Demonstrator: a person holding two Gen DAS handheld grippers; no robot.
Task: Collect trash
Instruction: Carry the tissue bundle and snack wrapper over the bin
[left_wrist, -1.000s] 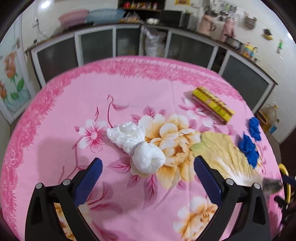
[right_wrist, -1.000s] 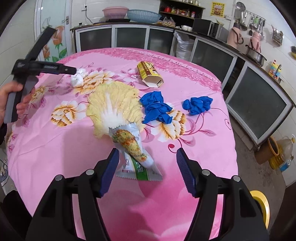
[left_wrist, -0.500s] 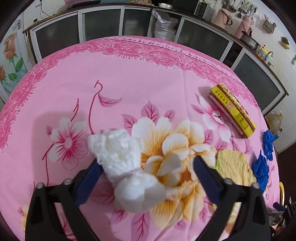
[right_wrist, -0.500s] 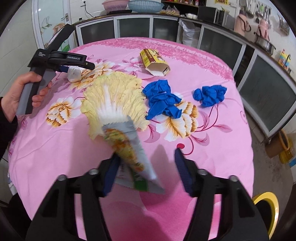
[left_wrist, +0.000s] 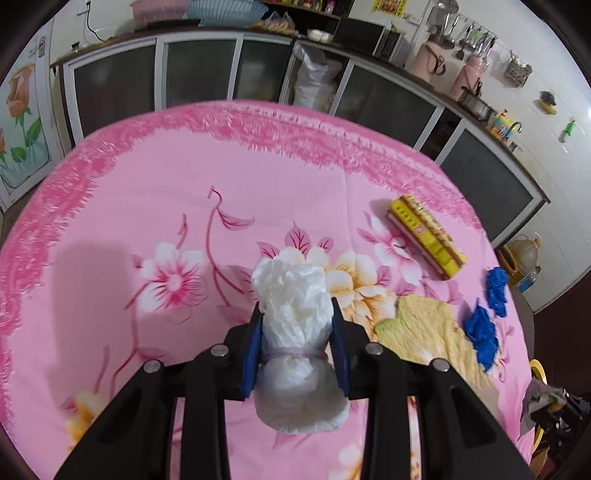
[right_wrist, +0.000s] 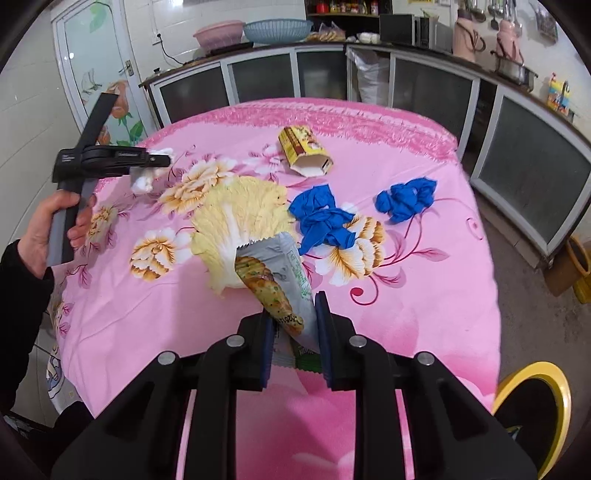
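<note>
My left gripper (left_wrist: 295, 314) is shut on a white tied plastic bag (left_wrist: 297, 325) and holds it above the pink flowered table (left_wrist: 184, 192). In the right wrist view the same gripper (right_wrist: 155, 162) shows at the far left with the bag (right_wrist: 144, 181). My right gripper (right_wrist: 293, 306) is shut on a grey snack wrapper (right_wrist: 280, 280), lifted off the cloth. On the table lie a yellow cabbage leaf (right_wrist: 240, 210), two bunches of blue gloves (right_wrist: 325, 218) (right_wrist: 406, 199) and an open yellow carton (right_wrist: 304, 149).
A yellow-rimmed bin (right_wrist: 532, 398) stands on the floor at the table's near right. Cabinets (left_wrist: 369, 96) run along the far and right walls. The carton (left_wrist: 424, 229), leaf (left_wrist: 428, 328) and gloves (left_wrist: 484, 332) lie at the right in the left wrist view.
Both grippers have closed: the left on the white bag, the right on the snack wrapper. Both items are now raised off the cloth.
</note>
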